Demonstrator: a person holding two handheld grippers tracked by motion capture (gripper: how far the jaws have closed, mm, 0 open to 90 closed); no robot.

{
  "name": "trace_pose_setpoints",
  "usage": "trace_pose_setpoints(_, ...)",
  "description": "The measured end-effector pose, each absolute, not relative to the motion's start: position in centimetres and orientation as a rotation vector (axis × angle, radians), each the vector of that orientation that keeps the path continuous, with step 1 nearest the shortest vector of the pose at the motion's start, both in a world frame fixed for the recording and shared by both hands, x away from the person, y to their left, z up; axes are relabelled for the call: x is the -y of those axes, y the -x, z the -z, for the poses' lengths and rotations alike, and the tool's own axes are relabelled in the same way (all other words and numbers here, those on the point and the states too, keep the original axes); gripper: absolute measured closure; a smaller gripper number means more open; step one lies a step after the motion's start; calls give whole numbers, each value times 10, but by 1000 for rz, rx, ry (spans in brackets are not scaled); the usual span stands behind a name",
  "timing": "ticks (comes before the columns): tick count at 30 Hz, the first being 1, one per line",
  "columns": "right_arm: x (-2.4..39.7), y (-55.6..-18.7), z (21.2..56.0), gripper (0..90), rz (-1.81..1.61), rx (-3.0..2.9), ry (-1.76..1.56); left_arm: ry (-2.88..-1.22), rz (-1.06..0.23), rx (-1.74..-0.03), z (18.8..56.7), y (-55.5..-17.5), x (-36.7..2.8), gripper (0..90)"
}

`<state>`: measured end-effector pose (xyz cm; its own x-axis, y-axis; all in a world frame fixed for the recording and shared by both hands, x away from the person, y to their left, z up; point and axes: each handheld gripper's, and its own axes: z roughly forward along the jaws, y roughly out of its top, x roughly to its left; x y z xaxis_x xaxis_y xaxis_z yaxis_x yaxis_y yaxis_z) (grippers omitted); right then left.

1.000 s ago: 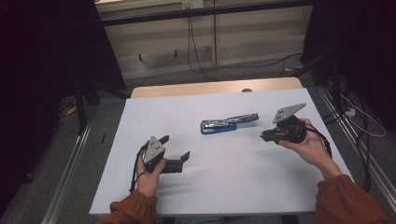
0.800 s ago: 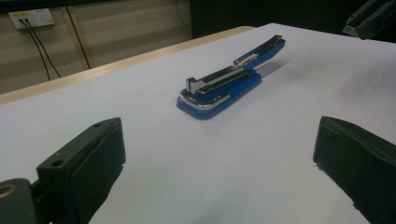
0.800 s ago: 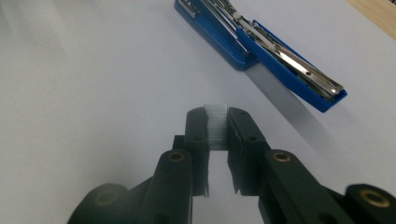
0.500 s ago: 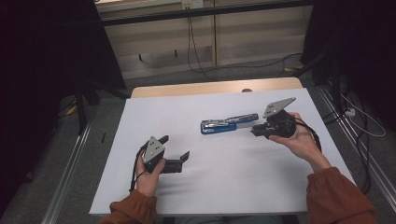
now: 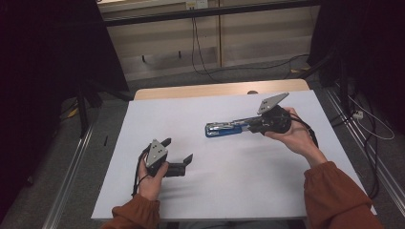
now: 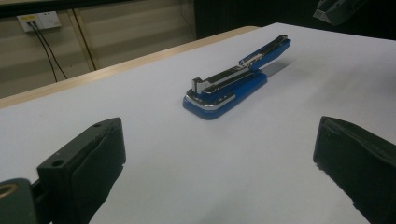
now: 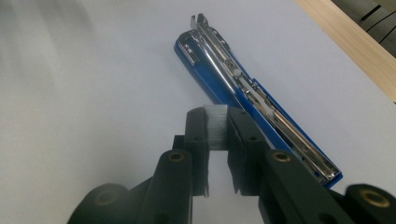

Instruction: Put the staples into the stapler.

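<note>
Stapler [image 5: 228,128], blue with its lid swung open, lies on the white table cover [image 5: 239,191] toward the far right of the sheet, metal channel showing. Nearest the camera in the high view, the left gripper [image 5: 177,155] rests low on the sheet at the left, jaws spread wide with nothing between them. Beyond it, the right gripper [image 5: 249,125] hovers at the stapler's right end, held in the right hand [image 5: 296,136]. The right gripper view gives what the high view cannot: a strip of staples [image 7: 215,127], silvery and ribbed, is pinched between the two black pads, just above and beside the open stapler [image 7: 247,93]. The left gripper view looks across the sheet between its own wide jaws and shows the stapler [image 6: 233,84] from the side, raised arm tilted up off the blue base. Further off, a wooden table edge [image 5: 215,90] borders the white cover. Behind it stand pale cabinet panels [image 5: 205,43] with black cables [image 5: 196,43] hanging, and dark floor at both sides.
</note>
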<state>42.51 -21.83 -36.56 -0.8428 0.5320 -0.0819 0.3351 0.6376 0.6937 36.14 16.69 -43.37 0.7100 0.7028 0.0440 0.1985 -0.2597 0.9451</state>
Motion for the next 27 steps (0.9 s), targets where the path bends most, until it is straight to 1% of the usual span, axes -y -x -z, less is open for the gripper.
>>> trace_pose_setpoints(18,185,-452,357,791,-991,-2617,-616,-1788,-570,-726,432,-359,-169,24)
trace_pose_setpoints(27,168,-462,357,791,-961,-2655,-540,-1773,-574,-763,429,-350,-180,22)
